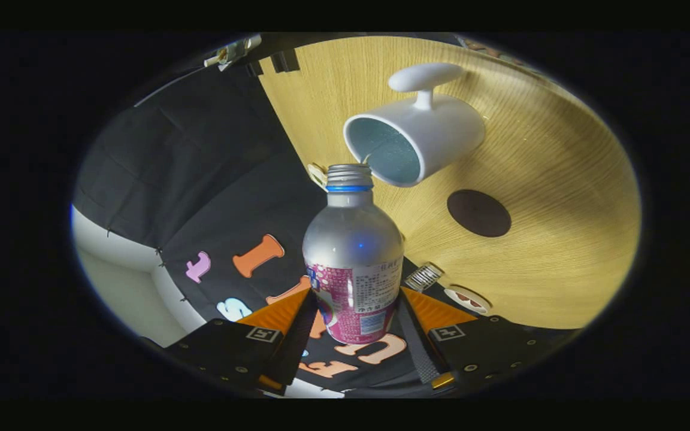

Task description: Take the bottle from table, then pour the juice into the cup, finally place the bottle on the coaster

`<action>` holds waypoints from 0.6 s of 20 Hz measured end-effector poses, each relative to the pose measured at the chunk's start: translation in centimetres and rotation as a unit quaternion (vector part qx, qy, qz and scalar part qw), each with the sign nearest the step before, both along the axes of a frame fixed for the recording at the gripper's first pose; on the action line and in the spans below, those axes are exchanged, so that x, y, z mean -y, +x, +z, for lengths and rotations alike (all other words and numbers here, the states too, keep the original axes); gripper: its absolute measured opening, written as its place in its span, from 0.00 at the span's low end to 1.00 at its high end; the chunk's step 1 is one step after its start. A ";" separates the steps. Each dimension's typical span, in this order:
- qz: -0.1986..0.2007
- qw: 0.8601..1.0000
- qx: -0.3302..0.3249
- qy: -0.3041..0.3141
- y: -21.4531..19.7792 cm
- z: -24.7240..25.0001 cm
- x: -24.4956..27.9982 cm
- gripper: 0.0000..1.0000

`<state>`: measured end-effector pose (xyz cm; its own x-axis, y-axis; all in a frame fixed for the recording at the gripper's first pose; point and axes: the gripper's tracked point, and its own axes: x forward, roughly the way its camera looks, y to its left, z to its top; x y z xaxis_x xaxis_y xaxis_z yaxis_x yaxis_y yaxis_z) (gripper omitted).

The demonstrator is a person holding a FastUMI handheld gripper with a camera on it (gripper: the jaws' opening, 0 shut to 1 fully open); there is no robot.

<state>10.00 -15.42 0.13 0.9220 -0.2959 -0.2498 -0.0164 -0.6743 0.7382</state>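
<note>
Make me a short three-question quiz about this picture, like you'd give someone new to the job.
1. True or false: the gripper has both fingers pressing on the bottle.
2. The bottle's open mouth points at: A the cup, B the coaster, C the wall.
3. Fill in: the coaster lies on the wooden ____.

Key: 1 true. 2 A; the mouth sits right by the cup's rim. 3 table; nothing stands on the coaster yet.
</note>
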 end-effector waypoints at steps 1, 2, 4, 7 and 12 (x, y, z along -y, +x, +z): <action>-0.001 1.000 0.001 0.002 0.0 0.1 0.1 0.76; -0.001 1.000 0.002 0.004 0.0 0.1 0.0 0.76; -0.005 1.000 0.006 0.008 -0.1 0.2 0.0 0.76; -0.007 1.000 0.007 0.006 -0.1 0.4 0.0 0.76; -0.009 1.000 0.004 -0.002 -0.2 0.0 0.1 0.76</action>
<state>9.84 -15.55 0.10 0.9189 -0.3126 -0.2406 -0.0343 -0.6709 0.7408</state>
